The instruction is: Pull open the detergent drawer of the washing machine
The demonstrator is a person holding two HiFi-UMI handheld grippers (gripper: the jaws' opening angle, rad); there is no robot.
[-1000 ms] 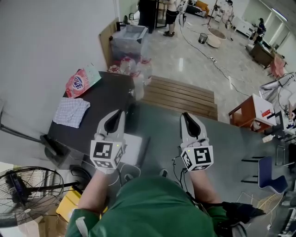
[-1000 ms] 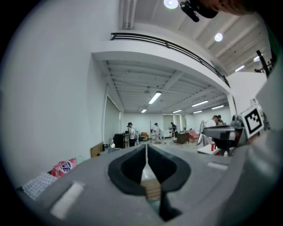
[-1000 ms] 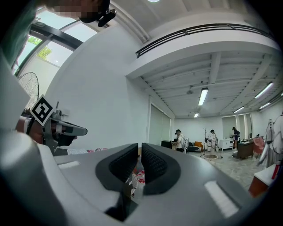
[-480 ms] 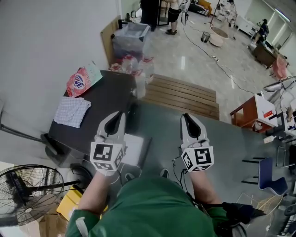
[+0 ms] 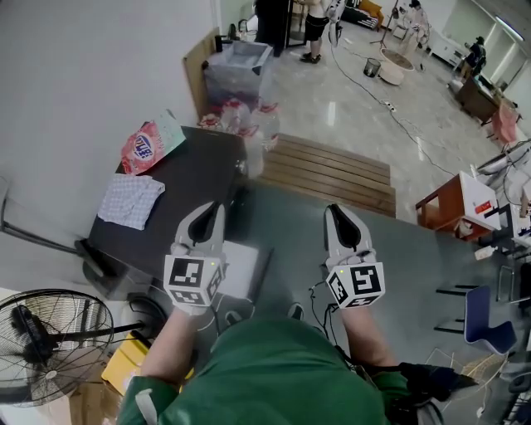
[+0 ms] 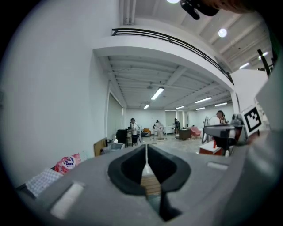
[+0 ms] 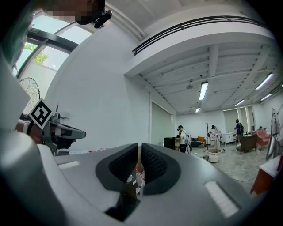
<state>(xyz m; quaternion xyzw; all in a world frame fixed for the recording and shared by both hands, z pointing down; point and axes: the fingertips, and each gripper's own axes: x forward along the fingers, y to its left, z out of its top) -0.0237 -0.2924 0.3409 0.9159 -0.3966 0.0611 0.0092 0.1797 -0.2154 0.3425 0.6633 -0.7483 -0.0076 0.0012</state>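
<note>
Both grippers hover side by side over a wide grey flat top [image 5: 398, 249], held by a person in a green shirt. In the head view my left gripper [image 5: 217, 204] is shut and empty; in the left gripper view its pads [image 6: 146, 150] meet in a thin line. My right gripper [image 5: 334, 207] is also shut with nothing between its ribbed pads [image 7: 139, 150]. A white rectangular panel [image 5: 242, 267] lies just below the left gripper; I cannot tell whether it is the detergent drawer. No drawer front or washing machine face shows clearly.
A dark table [image 5: 195, 178] on the left carries a pink detergent bag [image 5: 143, 146] and a checked cloth [image 5: 130, 200]. Ahead lie a slatted wooden platform [image 5: 332, 171], bottles [image 5: 253, 133] and a plastic crate [image 5: 236, 70]. A floor fan [image 5: 50, 328] stands lower left. People stand far off [image 5: 314, 25].
</note>
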